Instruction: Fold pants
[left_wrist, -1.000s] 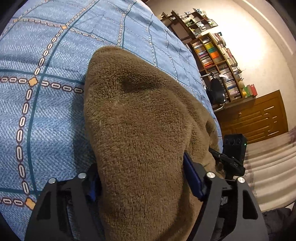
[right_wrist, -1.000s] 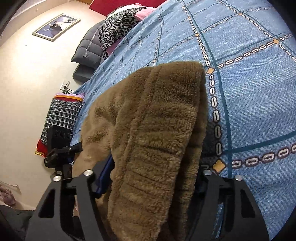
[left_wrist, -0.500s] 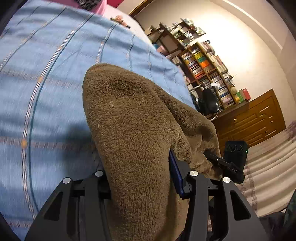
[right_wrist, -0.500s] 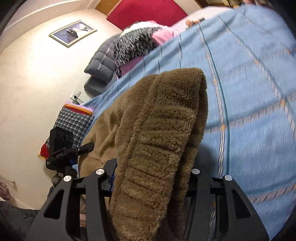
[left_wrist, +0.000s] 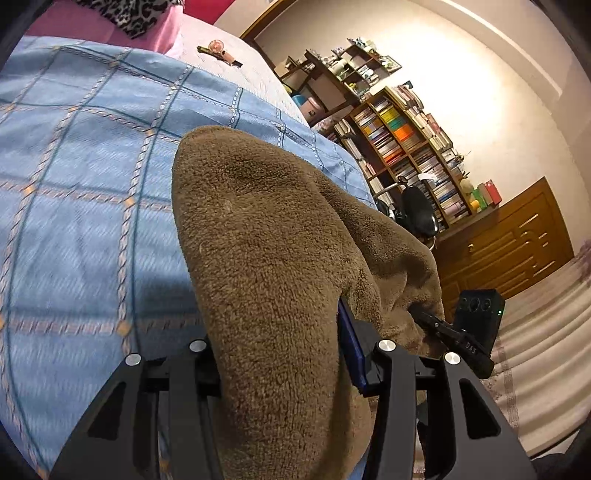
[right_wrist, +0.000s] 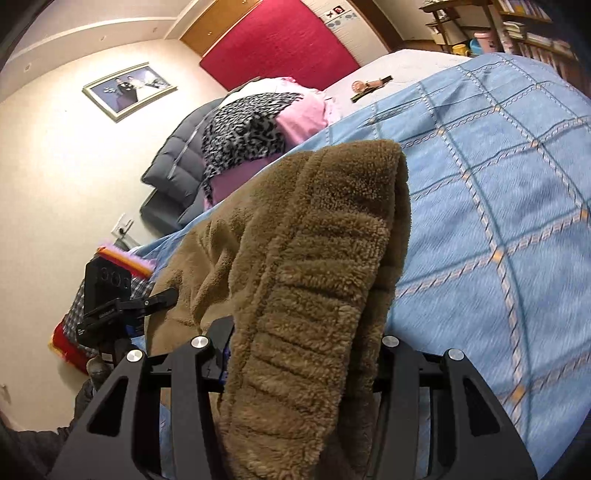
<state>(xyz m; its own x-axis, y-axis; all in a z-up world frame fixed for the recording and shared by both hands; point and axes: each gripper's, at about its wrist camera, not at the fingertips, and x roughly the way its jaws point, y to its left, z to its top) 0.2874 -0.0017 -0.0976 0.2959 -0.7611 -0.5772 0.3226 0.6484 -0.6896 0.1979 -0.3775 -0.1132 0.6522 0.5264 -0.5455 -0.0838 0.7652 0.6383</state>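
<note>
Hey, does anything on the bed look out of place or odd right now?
A small pink fan lies loose on the bed beyond the brown pants; clothes are piled at its head. Nothing looks damaged.

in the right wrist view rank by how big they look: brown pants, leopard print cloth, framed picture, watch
1. brown pants, though nearness to the camera inflates them
2. leopard print cloth
3. framed picture
4. watch
</note>
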